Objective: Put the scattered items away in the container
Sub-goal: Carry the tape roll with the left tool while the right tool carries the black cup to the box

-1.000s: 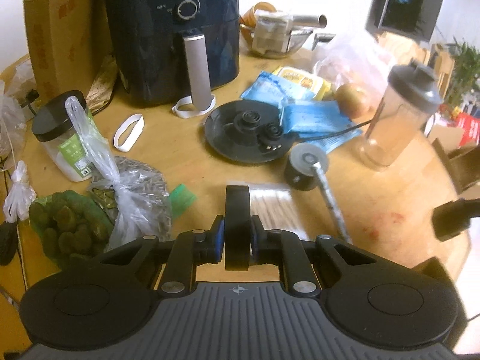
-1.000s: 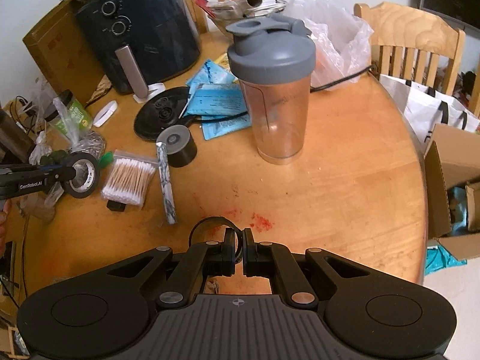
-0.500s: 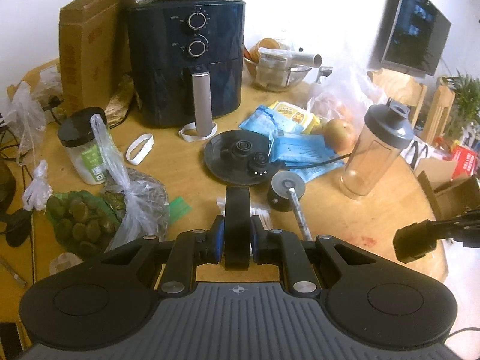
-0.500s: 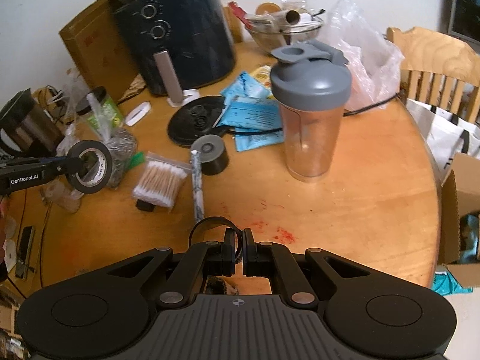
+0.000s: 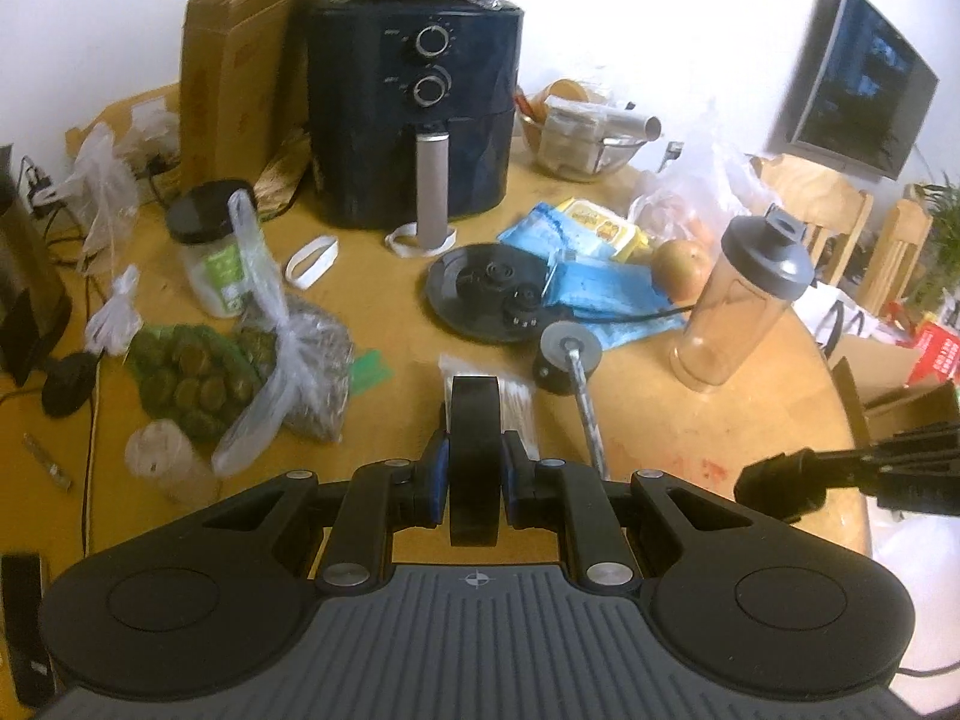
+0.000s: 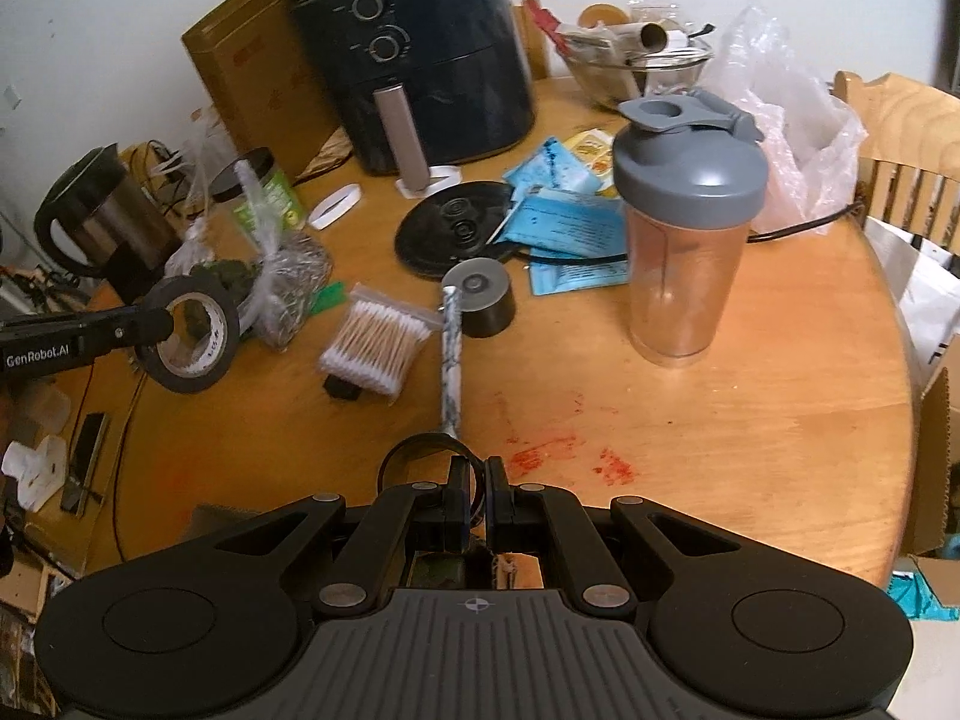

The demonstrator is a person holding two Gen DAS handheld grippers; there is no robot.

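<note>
My left gripper is shut on a black tape roll, held edge-on above the wooden table. The right wrist view shows the same tape roll at the left, raised over the table's left side. My right gripper is shut on a thin black loop, low over the table's front edge. In the left wrist view its fingertips reach in from the right. A pack of cotton swabs, a marbled stick and a small black cylinder lie on the table between the two grippers.
A grey-lidded shaker bottle stands mid-right. Behind it are an air fryer, a black round base and blue packets. Bagged goods and a jar crowd the left. An open cardboard box sits beyond the right edge.
My left gripper has risen and drawn back with the tape roll, so more of the table shows. The right gripper has lifted a little with the black loop and tilted.
</note>
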